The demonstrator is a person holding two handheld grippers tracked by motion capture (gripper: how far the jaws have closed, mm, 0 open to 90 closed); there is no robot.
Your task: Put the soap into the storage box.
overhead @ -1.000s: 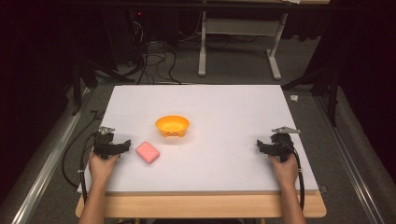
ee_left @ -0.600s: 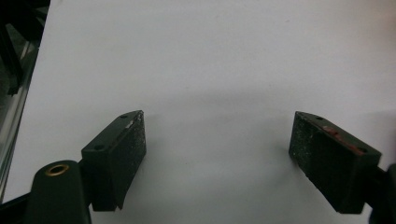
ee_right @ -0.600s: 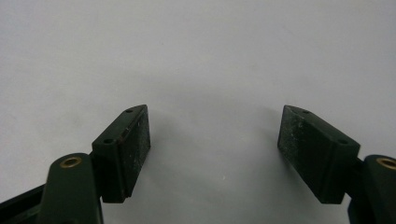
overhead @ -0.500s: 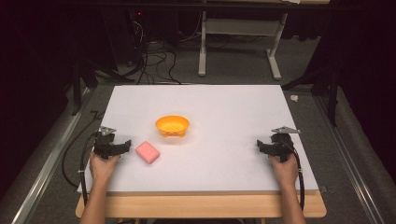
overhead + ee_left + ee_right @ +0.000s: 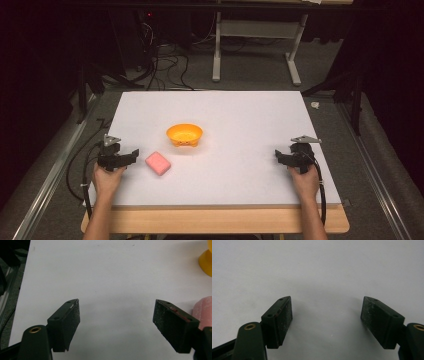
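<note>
High view: my left gripper (image 5: 131, 153) sits just left of the pink sponge (image 5: 158, 163) — not touching it. Left jaws stand apart, nothing between them; right gripper (image 5: 278, 155) likewise gapes over bare table (image 5: 240, 115).

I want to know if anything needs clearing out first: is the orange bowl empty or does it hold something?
Empty, as far as shows: the high view looks into the upright orange bowl and its inside is bare. The pink sponge lies apart on the table.

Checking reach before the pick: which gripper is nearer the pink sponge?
Left. The left gripper sits just beside the pink sponge, jaws apart, with nothing between them. The right gripper rests far across the table near its opposite edge.
</note>
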